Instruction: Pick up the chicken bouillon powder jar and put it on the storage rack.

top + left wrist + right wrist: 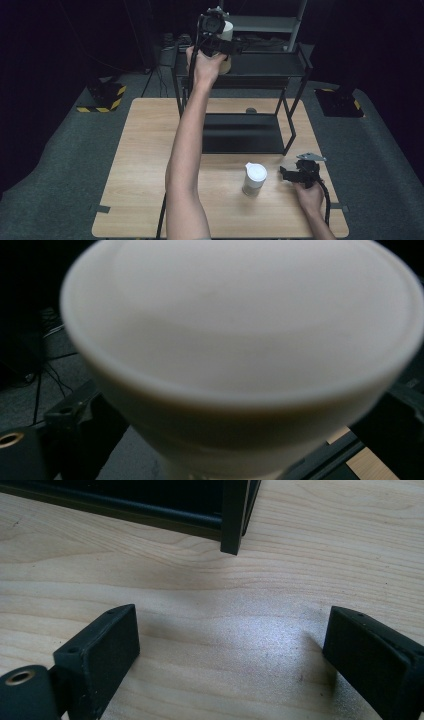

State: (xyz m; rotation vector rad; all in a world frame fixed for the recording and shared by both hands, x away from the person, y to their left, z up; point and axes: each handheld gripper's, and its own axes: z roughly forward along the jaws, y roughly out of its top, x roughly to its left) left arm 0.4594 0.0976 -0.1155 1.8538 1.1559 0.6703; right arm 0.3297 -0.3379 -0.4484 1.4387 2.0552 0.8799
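A white-lidded container [228,33] stands on the top shelf of a black rack [270,64] at the far side of the table. My left gripper [231,48] is raised to it, with the container between its jaws. In the left gripper view the blurred white lid [240,325] is very close, and the jaws stand clear of the narrower body, so the left gripper is open. My right gripper [286,173] [230,655] rests low on the wooden table [145,165] at the right, open with bare wood between its fingers. A second jar [254,179] with a white lid stands just left of it.
The rack's lower shelf [242,132] sits on the table's far half. One rack foot [234,520] stands just ahead of my right gripper. My left forearm [187,145] stretches across the table's middle. Grey floor and yellow-black striped bases [102,97] surround the table.
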